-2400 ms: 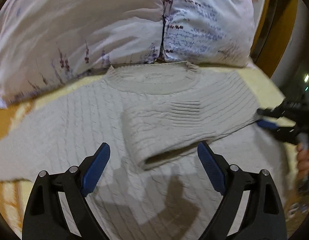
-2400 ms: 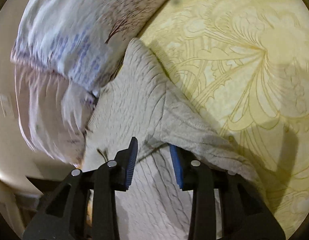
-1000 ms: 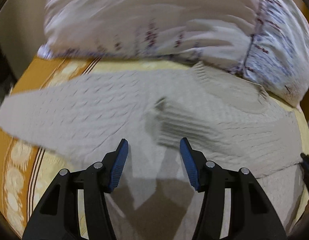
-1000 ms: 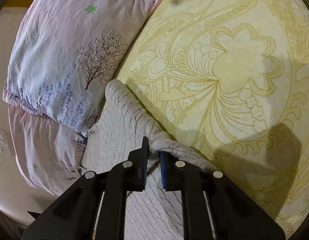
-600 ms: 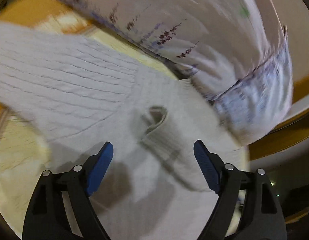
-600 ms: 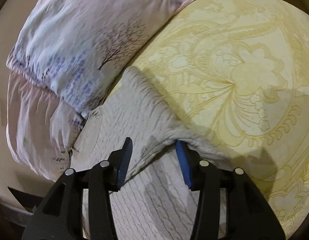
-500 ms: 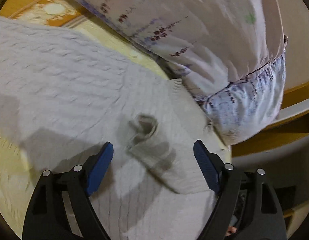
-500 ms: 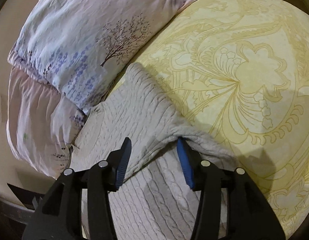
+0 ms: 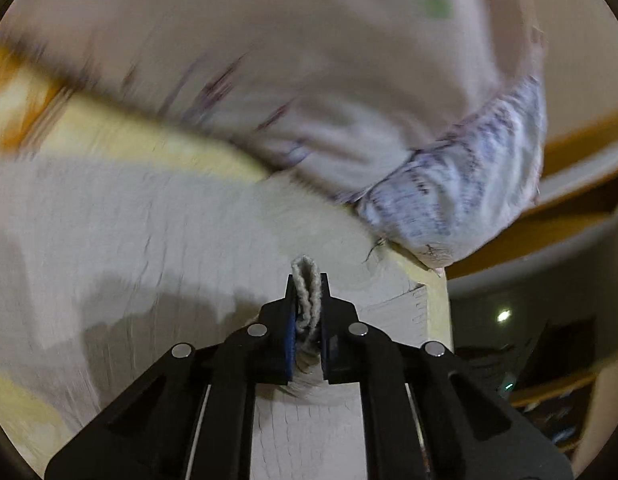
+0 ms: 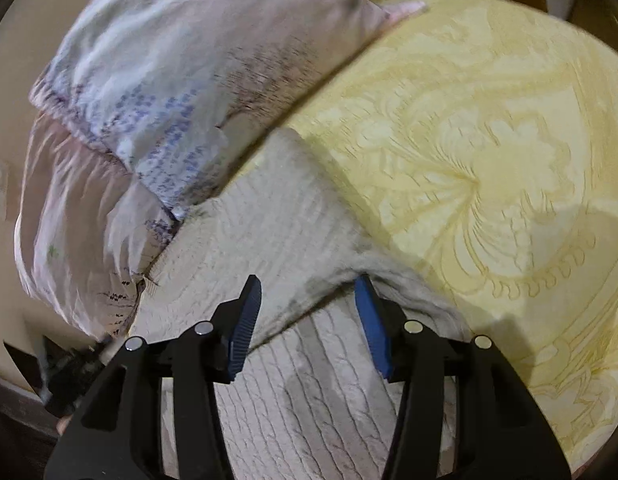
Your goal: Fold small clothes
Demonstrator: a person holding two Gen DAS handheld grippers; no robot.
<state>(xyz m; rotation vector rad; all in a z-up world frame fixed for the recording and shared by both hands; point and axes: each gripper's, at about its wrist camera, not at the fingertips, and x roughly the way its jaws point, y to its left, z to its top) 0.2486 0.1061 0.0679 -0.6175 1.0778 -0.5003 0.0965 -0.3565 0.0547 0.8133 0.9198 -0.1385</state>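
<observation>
A beige cable-knit sweater (image 9: 129, 232) lies spread on a yellow patterned bedspread (image 10: 489, 152). My left gripper (image 9: 308, 284) is shut on the sleeve cuff (image 9: 307, 292), which sticks up between the blue pads. The left wrist view is blurred by motion. In the right wrist view the sweater (image 10: 277, 216) shows with one sleeve folded across its body. My right gripper (image 10: 309, 292) is open, its fingers on either side of the folded sleeve's edge, holding nothing.
Two floral pillows (image 10: 181, 80) lie against the head of the bed behind the sweater; they also show in the left wrist view (image 9: 449, 184). A wooden bed frame (image 9: 581, 148) and a dark room lie past the bed's right edge.
My left gripper has closed on the folded sleeve's cuff, which lay between its open jaws half a second ago. My right gripper let go of the sleeve fold and opened wider.
</observation>
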